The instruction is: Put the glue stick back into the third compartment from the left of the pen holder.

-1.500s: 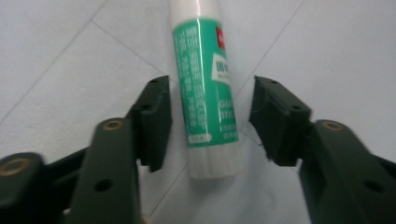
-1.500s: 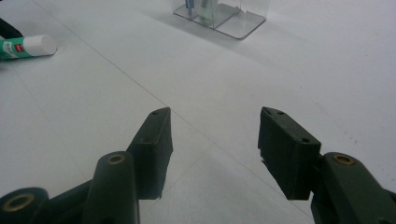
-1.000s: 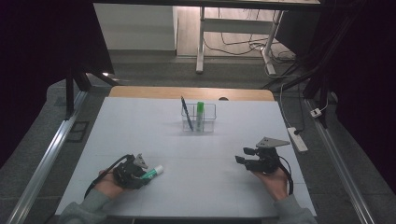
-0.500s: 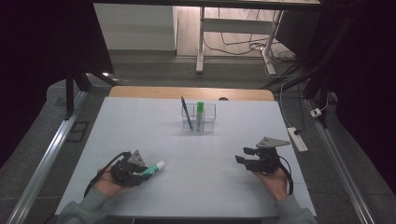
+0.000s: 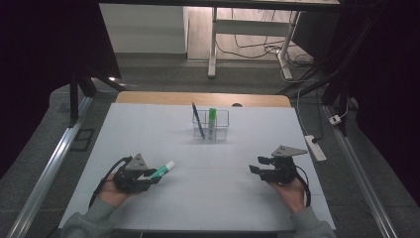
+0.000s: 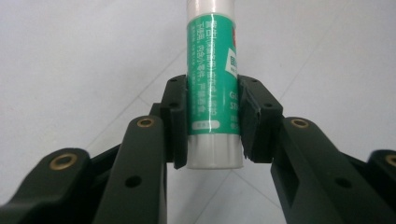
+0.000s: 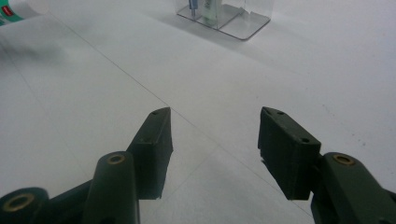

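A green and white glue stick sits clamped between the two black pads of my left gripper, which is shut on it. In the high view the left gripper is near the table's front left, with the glue stick pointing right and away. My right gripper rests at the front right, held in a hand. In the right gripper view its jaws stand open over bare white table with nothing between them.
A clear plastic holder stands at the far middle of the white table; it holds a dark pen and a second green glue stick. The holder shows far off. A white power strip lies off the right edge.
The left gripper with the glue stick has shifted slightly forward and right, and the stick now points more away from the person. The right gripper has stayed put.
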`<action>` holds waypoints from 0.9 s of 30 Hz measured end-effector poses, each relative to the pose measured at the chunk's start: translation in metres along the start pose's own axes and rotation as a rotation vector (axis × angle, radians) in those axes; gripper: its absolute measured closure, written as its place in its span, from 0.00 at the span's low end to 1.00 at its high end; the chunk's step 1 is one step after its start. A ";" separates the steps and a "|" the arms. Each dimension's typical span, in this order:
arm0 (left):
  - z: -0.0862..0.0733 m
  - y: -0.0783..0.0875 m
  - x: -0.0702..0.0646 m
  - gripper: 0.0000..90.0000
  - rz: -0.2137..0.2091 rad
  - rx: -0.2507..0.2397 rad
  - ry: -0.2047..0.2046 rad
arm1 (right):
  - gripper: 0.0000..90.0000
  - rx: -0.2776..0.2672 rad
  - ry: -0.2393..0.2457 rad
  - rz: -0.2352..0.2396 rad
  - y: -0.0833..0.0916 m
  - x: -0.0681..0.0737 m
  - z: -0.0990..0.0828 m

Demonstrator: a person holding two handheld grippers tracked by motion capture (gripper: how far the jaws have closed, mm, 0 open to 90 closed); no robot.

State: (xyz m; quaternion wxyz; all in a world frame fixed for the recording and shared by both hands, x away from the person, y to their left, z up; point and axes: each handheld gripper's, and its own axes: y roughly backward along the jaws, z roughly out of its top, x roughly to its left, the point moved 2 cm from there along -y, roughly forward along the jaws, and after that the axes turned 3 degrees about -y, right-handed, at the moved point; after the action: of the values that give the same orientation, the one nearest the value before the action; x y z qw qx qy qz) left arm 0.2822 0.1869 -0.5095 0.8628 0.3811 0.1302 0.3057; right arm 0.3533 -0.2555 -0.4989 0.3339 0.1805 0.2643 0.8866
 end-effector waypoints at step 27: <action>0.026 -0.004 -0.001 0.73 0.035 -0.173 -0.010 | 0.47 -0.004 -0.004 0.043 -0.006 0.010 0.004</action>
State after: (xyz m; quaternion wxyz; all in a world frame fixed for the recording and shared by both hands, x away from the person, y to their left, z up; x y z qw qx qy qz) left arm 0.2952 0.1690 -0.4947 0.8877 0.3086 0.0924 0.3289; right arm 0.3507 -0.2435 -0.4976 0.3158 0.1872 0.2578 0.8937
